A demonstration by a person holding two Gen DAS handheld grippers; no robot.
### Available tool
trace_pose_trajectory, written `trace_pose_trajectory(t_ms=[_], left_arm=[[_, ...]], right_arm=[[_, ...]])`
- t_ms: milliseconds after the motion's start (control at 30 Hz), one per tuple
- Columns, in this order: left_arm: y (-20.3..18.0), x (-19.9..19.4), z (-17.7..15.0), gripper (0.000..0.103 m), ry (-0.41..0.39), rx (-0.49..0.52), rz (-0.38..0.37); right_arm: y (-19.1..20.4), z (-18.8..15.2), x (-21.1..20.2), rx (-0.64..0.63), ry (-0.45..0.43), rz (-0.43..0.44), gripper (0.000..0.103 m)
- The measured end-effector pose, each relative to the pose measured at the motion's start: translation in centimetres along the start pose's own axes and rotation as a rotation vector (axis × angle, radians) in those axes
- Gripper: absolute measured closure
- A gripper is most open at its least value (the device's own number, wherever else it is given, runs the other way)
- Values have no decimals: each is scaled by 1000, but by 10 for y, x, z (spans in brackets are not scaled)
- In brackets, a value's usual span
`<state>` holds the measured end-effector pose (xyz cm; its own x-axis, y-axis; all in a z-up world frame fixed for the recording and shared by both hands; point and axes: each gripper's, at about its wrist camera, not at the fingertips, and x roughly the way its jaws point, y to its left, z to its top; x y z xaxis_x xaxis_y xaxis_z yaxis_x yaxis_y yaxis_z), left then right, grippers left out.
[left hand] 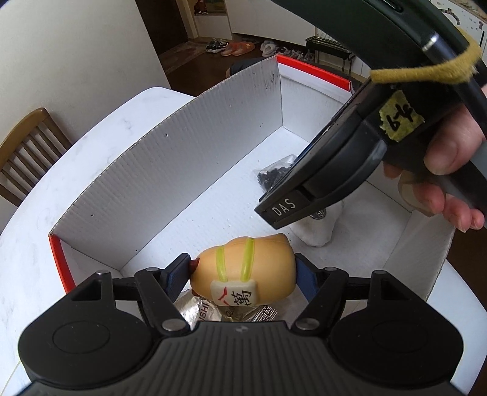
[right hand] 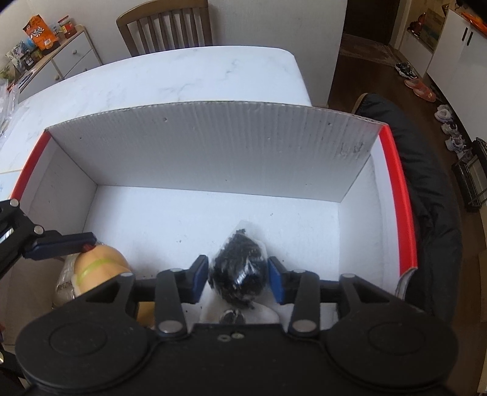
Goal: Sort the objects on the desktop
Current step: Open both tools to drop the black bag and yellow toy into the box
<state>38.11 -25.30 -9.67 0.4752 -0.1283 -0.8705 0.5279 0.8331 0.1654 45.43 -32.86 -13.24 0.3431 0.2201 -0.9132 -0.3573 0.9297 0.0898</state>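
A white cardboard box [left hand: 170, 158] with red edges stands on the white table; it also shows in the right wrist view [right hand: 213, 152]. My left gripper [left hand: 243, 271] is shut on a tan squishy toy [left hand: 243, 265] with yellow-green stripes and a white tag, held inside the box; the toy also shows in the right wrist view [right hand: 100, 262]. My right gripper [right hand: 239, 274] is inside the box, its jaws on either side of a clear bag of small black pieces [right hand: 237, 274], with a slight gap showing. That bag lies on the box floor [left hand: 274, 173].
Silver foil packets [left hand: 207, 310] lie under the toy. A white object [left hand: 316, 231] sits on the box floor beneath the right gripper. A wooden chair [right hand: 164, 27] stands beyond the table [right hand: 182, 79]. A dark jacket [right hand: 426, 213] lies to the right of the box.
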Motion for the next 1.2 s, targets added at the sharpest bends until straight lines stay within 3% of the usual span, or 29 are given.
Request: trace_pose_trajectory(t_ms=[167, 900, 967, 1200], left_arm=[[1, -7, -4, 29, -13, -25, 13], [11, -60, -21, 26, -174, -160, -25], [12, -67, -26, 21, -188, -169, -25], [13, -81, -38, 18, -227, -201, -33]], right_arm=[[-1, -2, -10, 4, -37, 7, 36], [4, -20, -85, 6, -206, 92, 17], [5, -23, -89, 10, -221, 91, 16], [13, -34, -105, 3, -265, 101, 10]])
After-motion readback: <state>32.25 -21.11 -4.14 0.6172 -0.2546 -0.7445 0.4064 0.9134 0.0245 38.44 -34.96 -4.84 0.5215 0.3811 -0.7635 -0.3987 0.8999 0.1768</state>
